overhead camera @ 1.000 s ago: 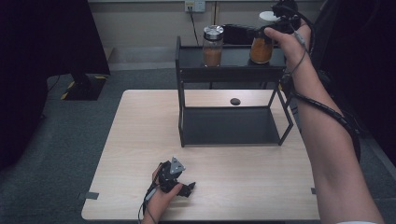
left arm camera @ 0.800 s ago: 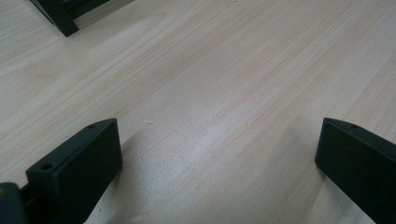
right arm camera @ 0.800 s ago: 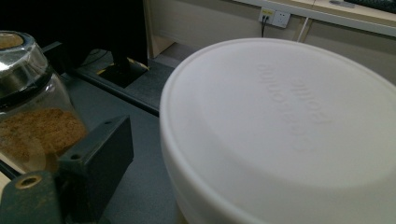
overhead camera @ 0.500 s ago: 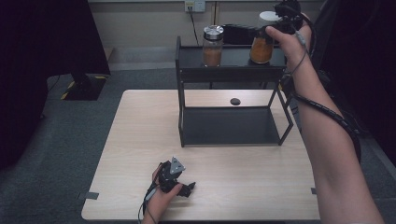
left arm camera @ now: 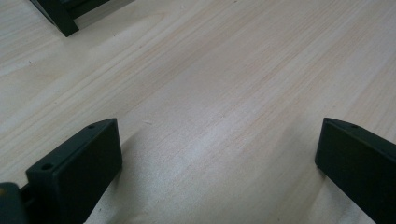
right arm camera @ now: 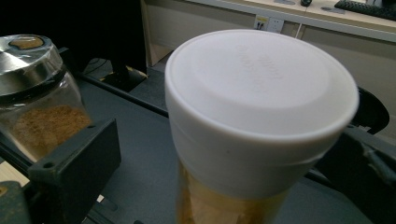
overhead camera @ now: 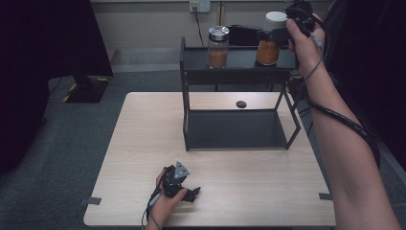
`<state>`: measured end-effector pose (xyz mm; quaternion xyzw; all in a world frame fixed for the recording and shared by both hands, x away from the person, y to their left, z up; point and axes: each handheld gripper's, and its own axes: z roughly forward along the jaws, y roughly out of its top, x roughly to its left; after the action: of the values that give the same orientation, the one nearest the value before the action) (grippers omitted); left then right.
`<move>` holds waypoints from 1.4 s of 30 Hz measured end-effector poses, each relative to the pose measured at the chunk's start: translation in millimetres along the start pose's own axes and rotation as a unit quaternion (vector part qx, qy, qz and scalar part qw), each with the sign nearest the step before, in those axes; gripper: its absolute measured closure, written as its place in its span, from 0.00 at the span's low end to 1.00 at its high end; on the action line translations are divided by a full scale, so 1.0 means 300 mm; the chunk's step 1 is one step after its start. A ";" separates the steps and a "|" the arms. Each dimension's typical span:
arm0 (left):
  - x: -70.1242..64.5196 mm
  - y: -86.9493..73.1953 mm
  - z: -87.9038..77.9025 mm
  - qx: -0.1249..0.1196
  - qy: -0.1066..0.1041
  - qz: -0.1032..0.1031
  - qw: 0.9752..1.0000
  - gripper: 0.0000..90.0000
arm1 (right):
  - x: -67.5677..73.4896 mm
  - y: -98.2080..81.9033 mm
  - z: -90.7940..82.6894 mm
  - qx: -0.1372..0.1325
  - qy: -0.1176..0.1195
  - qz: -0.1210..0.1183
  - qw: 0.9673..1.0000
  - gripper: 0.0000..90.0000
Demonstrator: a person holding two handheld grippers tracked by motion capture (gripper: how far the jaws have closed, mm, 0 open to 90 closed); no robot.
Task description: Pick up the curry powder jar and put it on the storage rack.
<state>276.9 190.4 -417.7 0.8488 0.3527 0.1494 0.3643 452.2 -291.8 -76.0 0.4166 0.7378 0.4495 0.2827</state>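
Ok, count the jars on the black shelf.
2, both on the top tier: a silver-lidded jar at left and a white-lidded jar at right, between the right gripper's open jaws.

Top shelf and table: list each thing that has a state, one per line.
White-lidded jar: lid on, upright on the shelf, between spread jaws.
Metal-lidded jar: lid on, upright.
Right gripper: jaws just opened, apart from the jar.
Left gripper: open, resting on the table.

A rack [overhead camera: 239, 103] stands on the table [overhead camera: 143, 143], at its far side. On top of the rack two jars stand apart: one [overhead camera: 218, 46] left, one [overhead camera: 271, 39] right.
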 end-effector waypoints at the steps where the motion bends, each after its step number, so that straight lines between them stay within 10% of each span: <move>1: 0.000 0.000 0.000 0.000 0.000 0.000 1.000 0.00 | 0.003 -0.002 -0.004 0.000 -0.002 0.001 1.000 0.00; 42: 0.000 0.001 0.000 0.001 0.000 0.000 1.000 0.00 | 0.029 -0.132 -0.069 0.009 0.029 -0.022 0.999 0.01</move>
<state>277.0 190.2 -417.4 0.8492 0.3526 0.1495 0.3635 417.4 -302.9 -102.9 0.3899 0.7583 0.4487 0.2676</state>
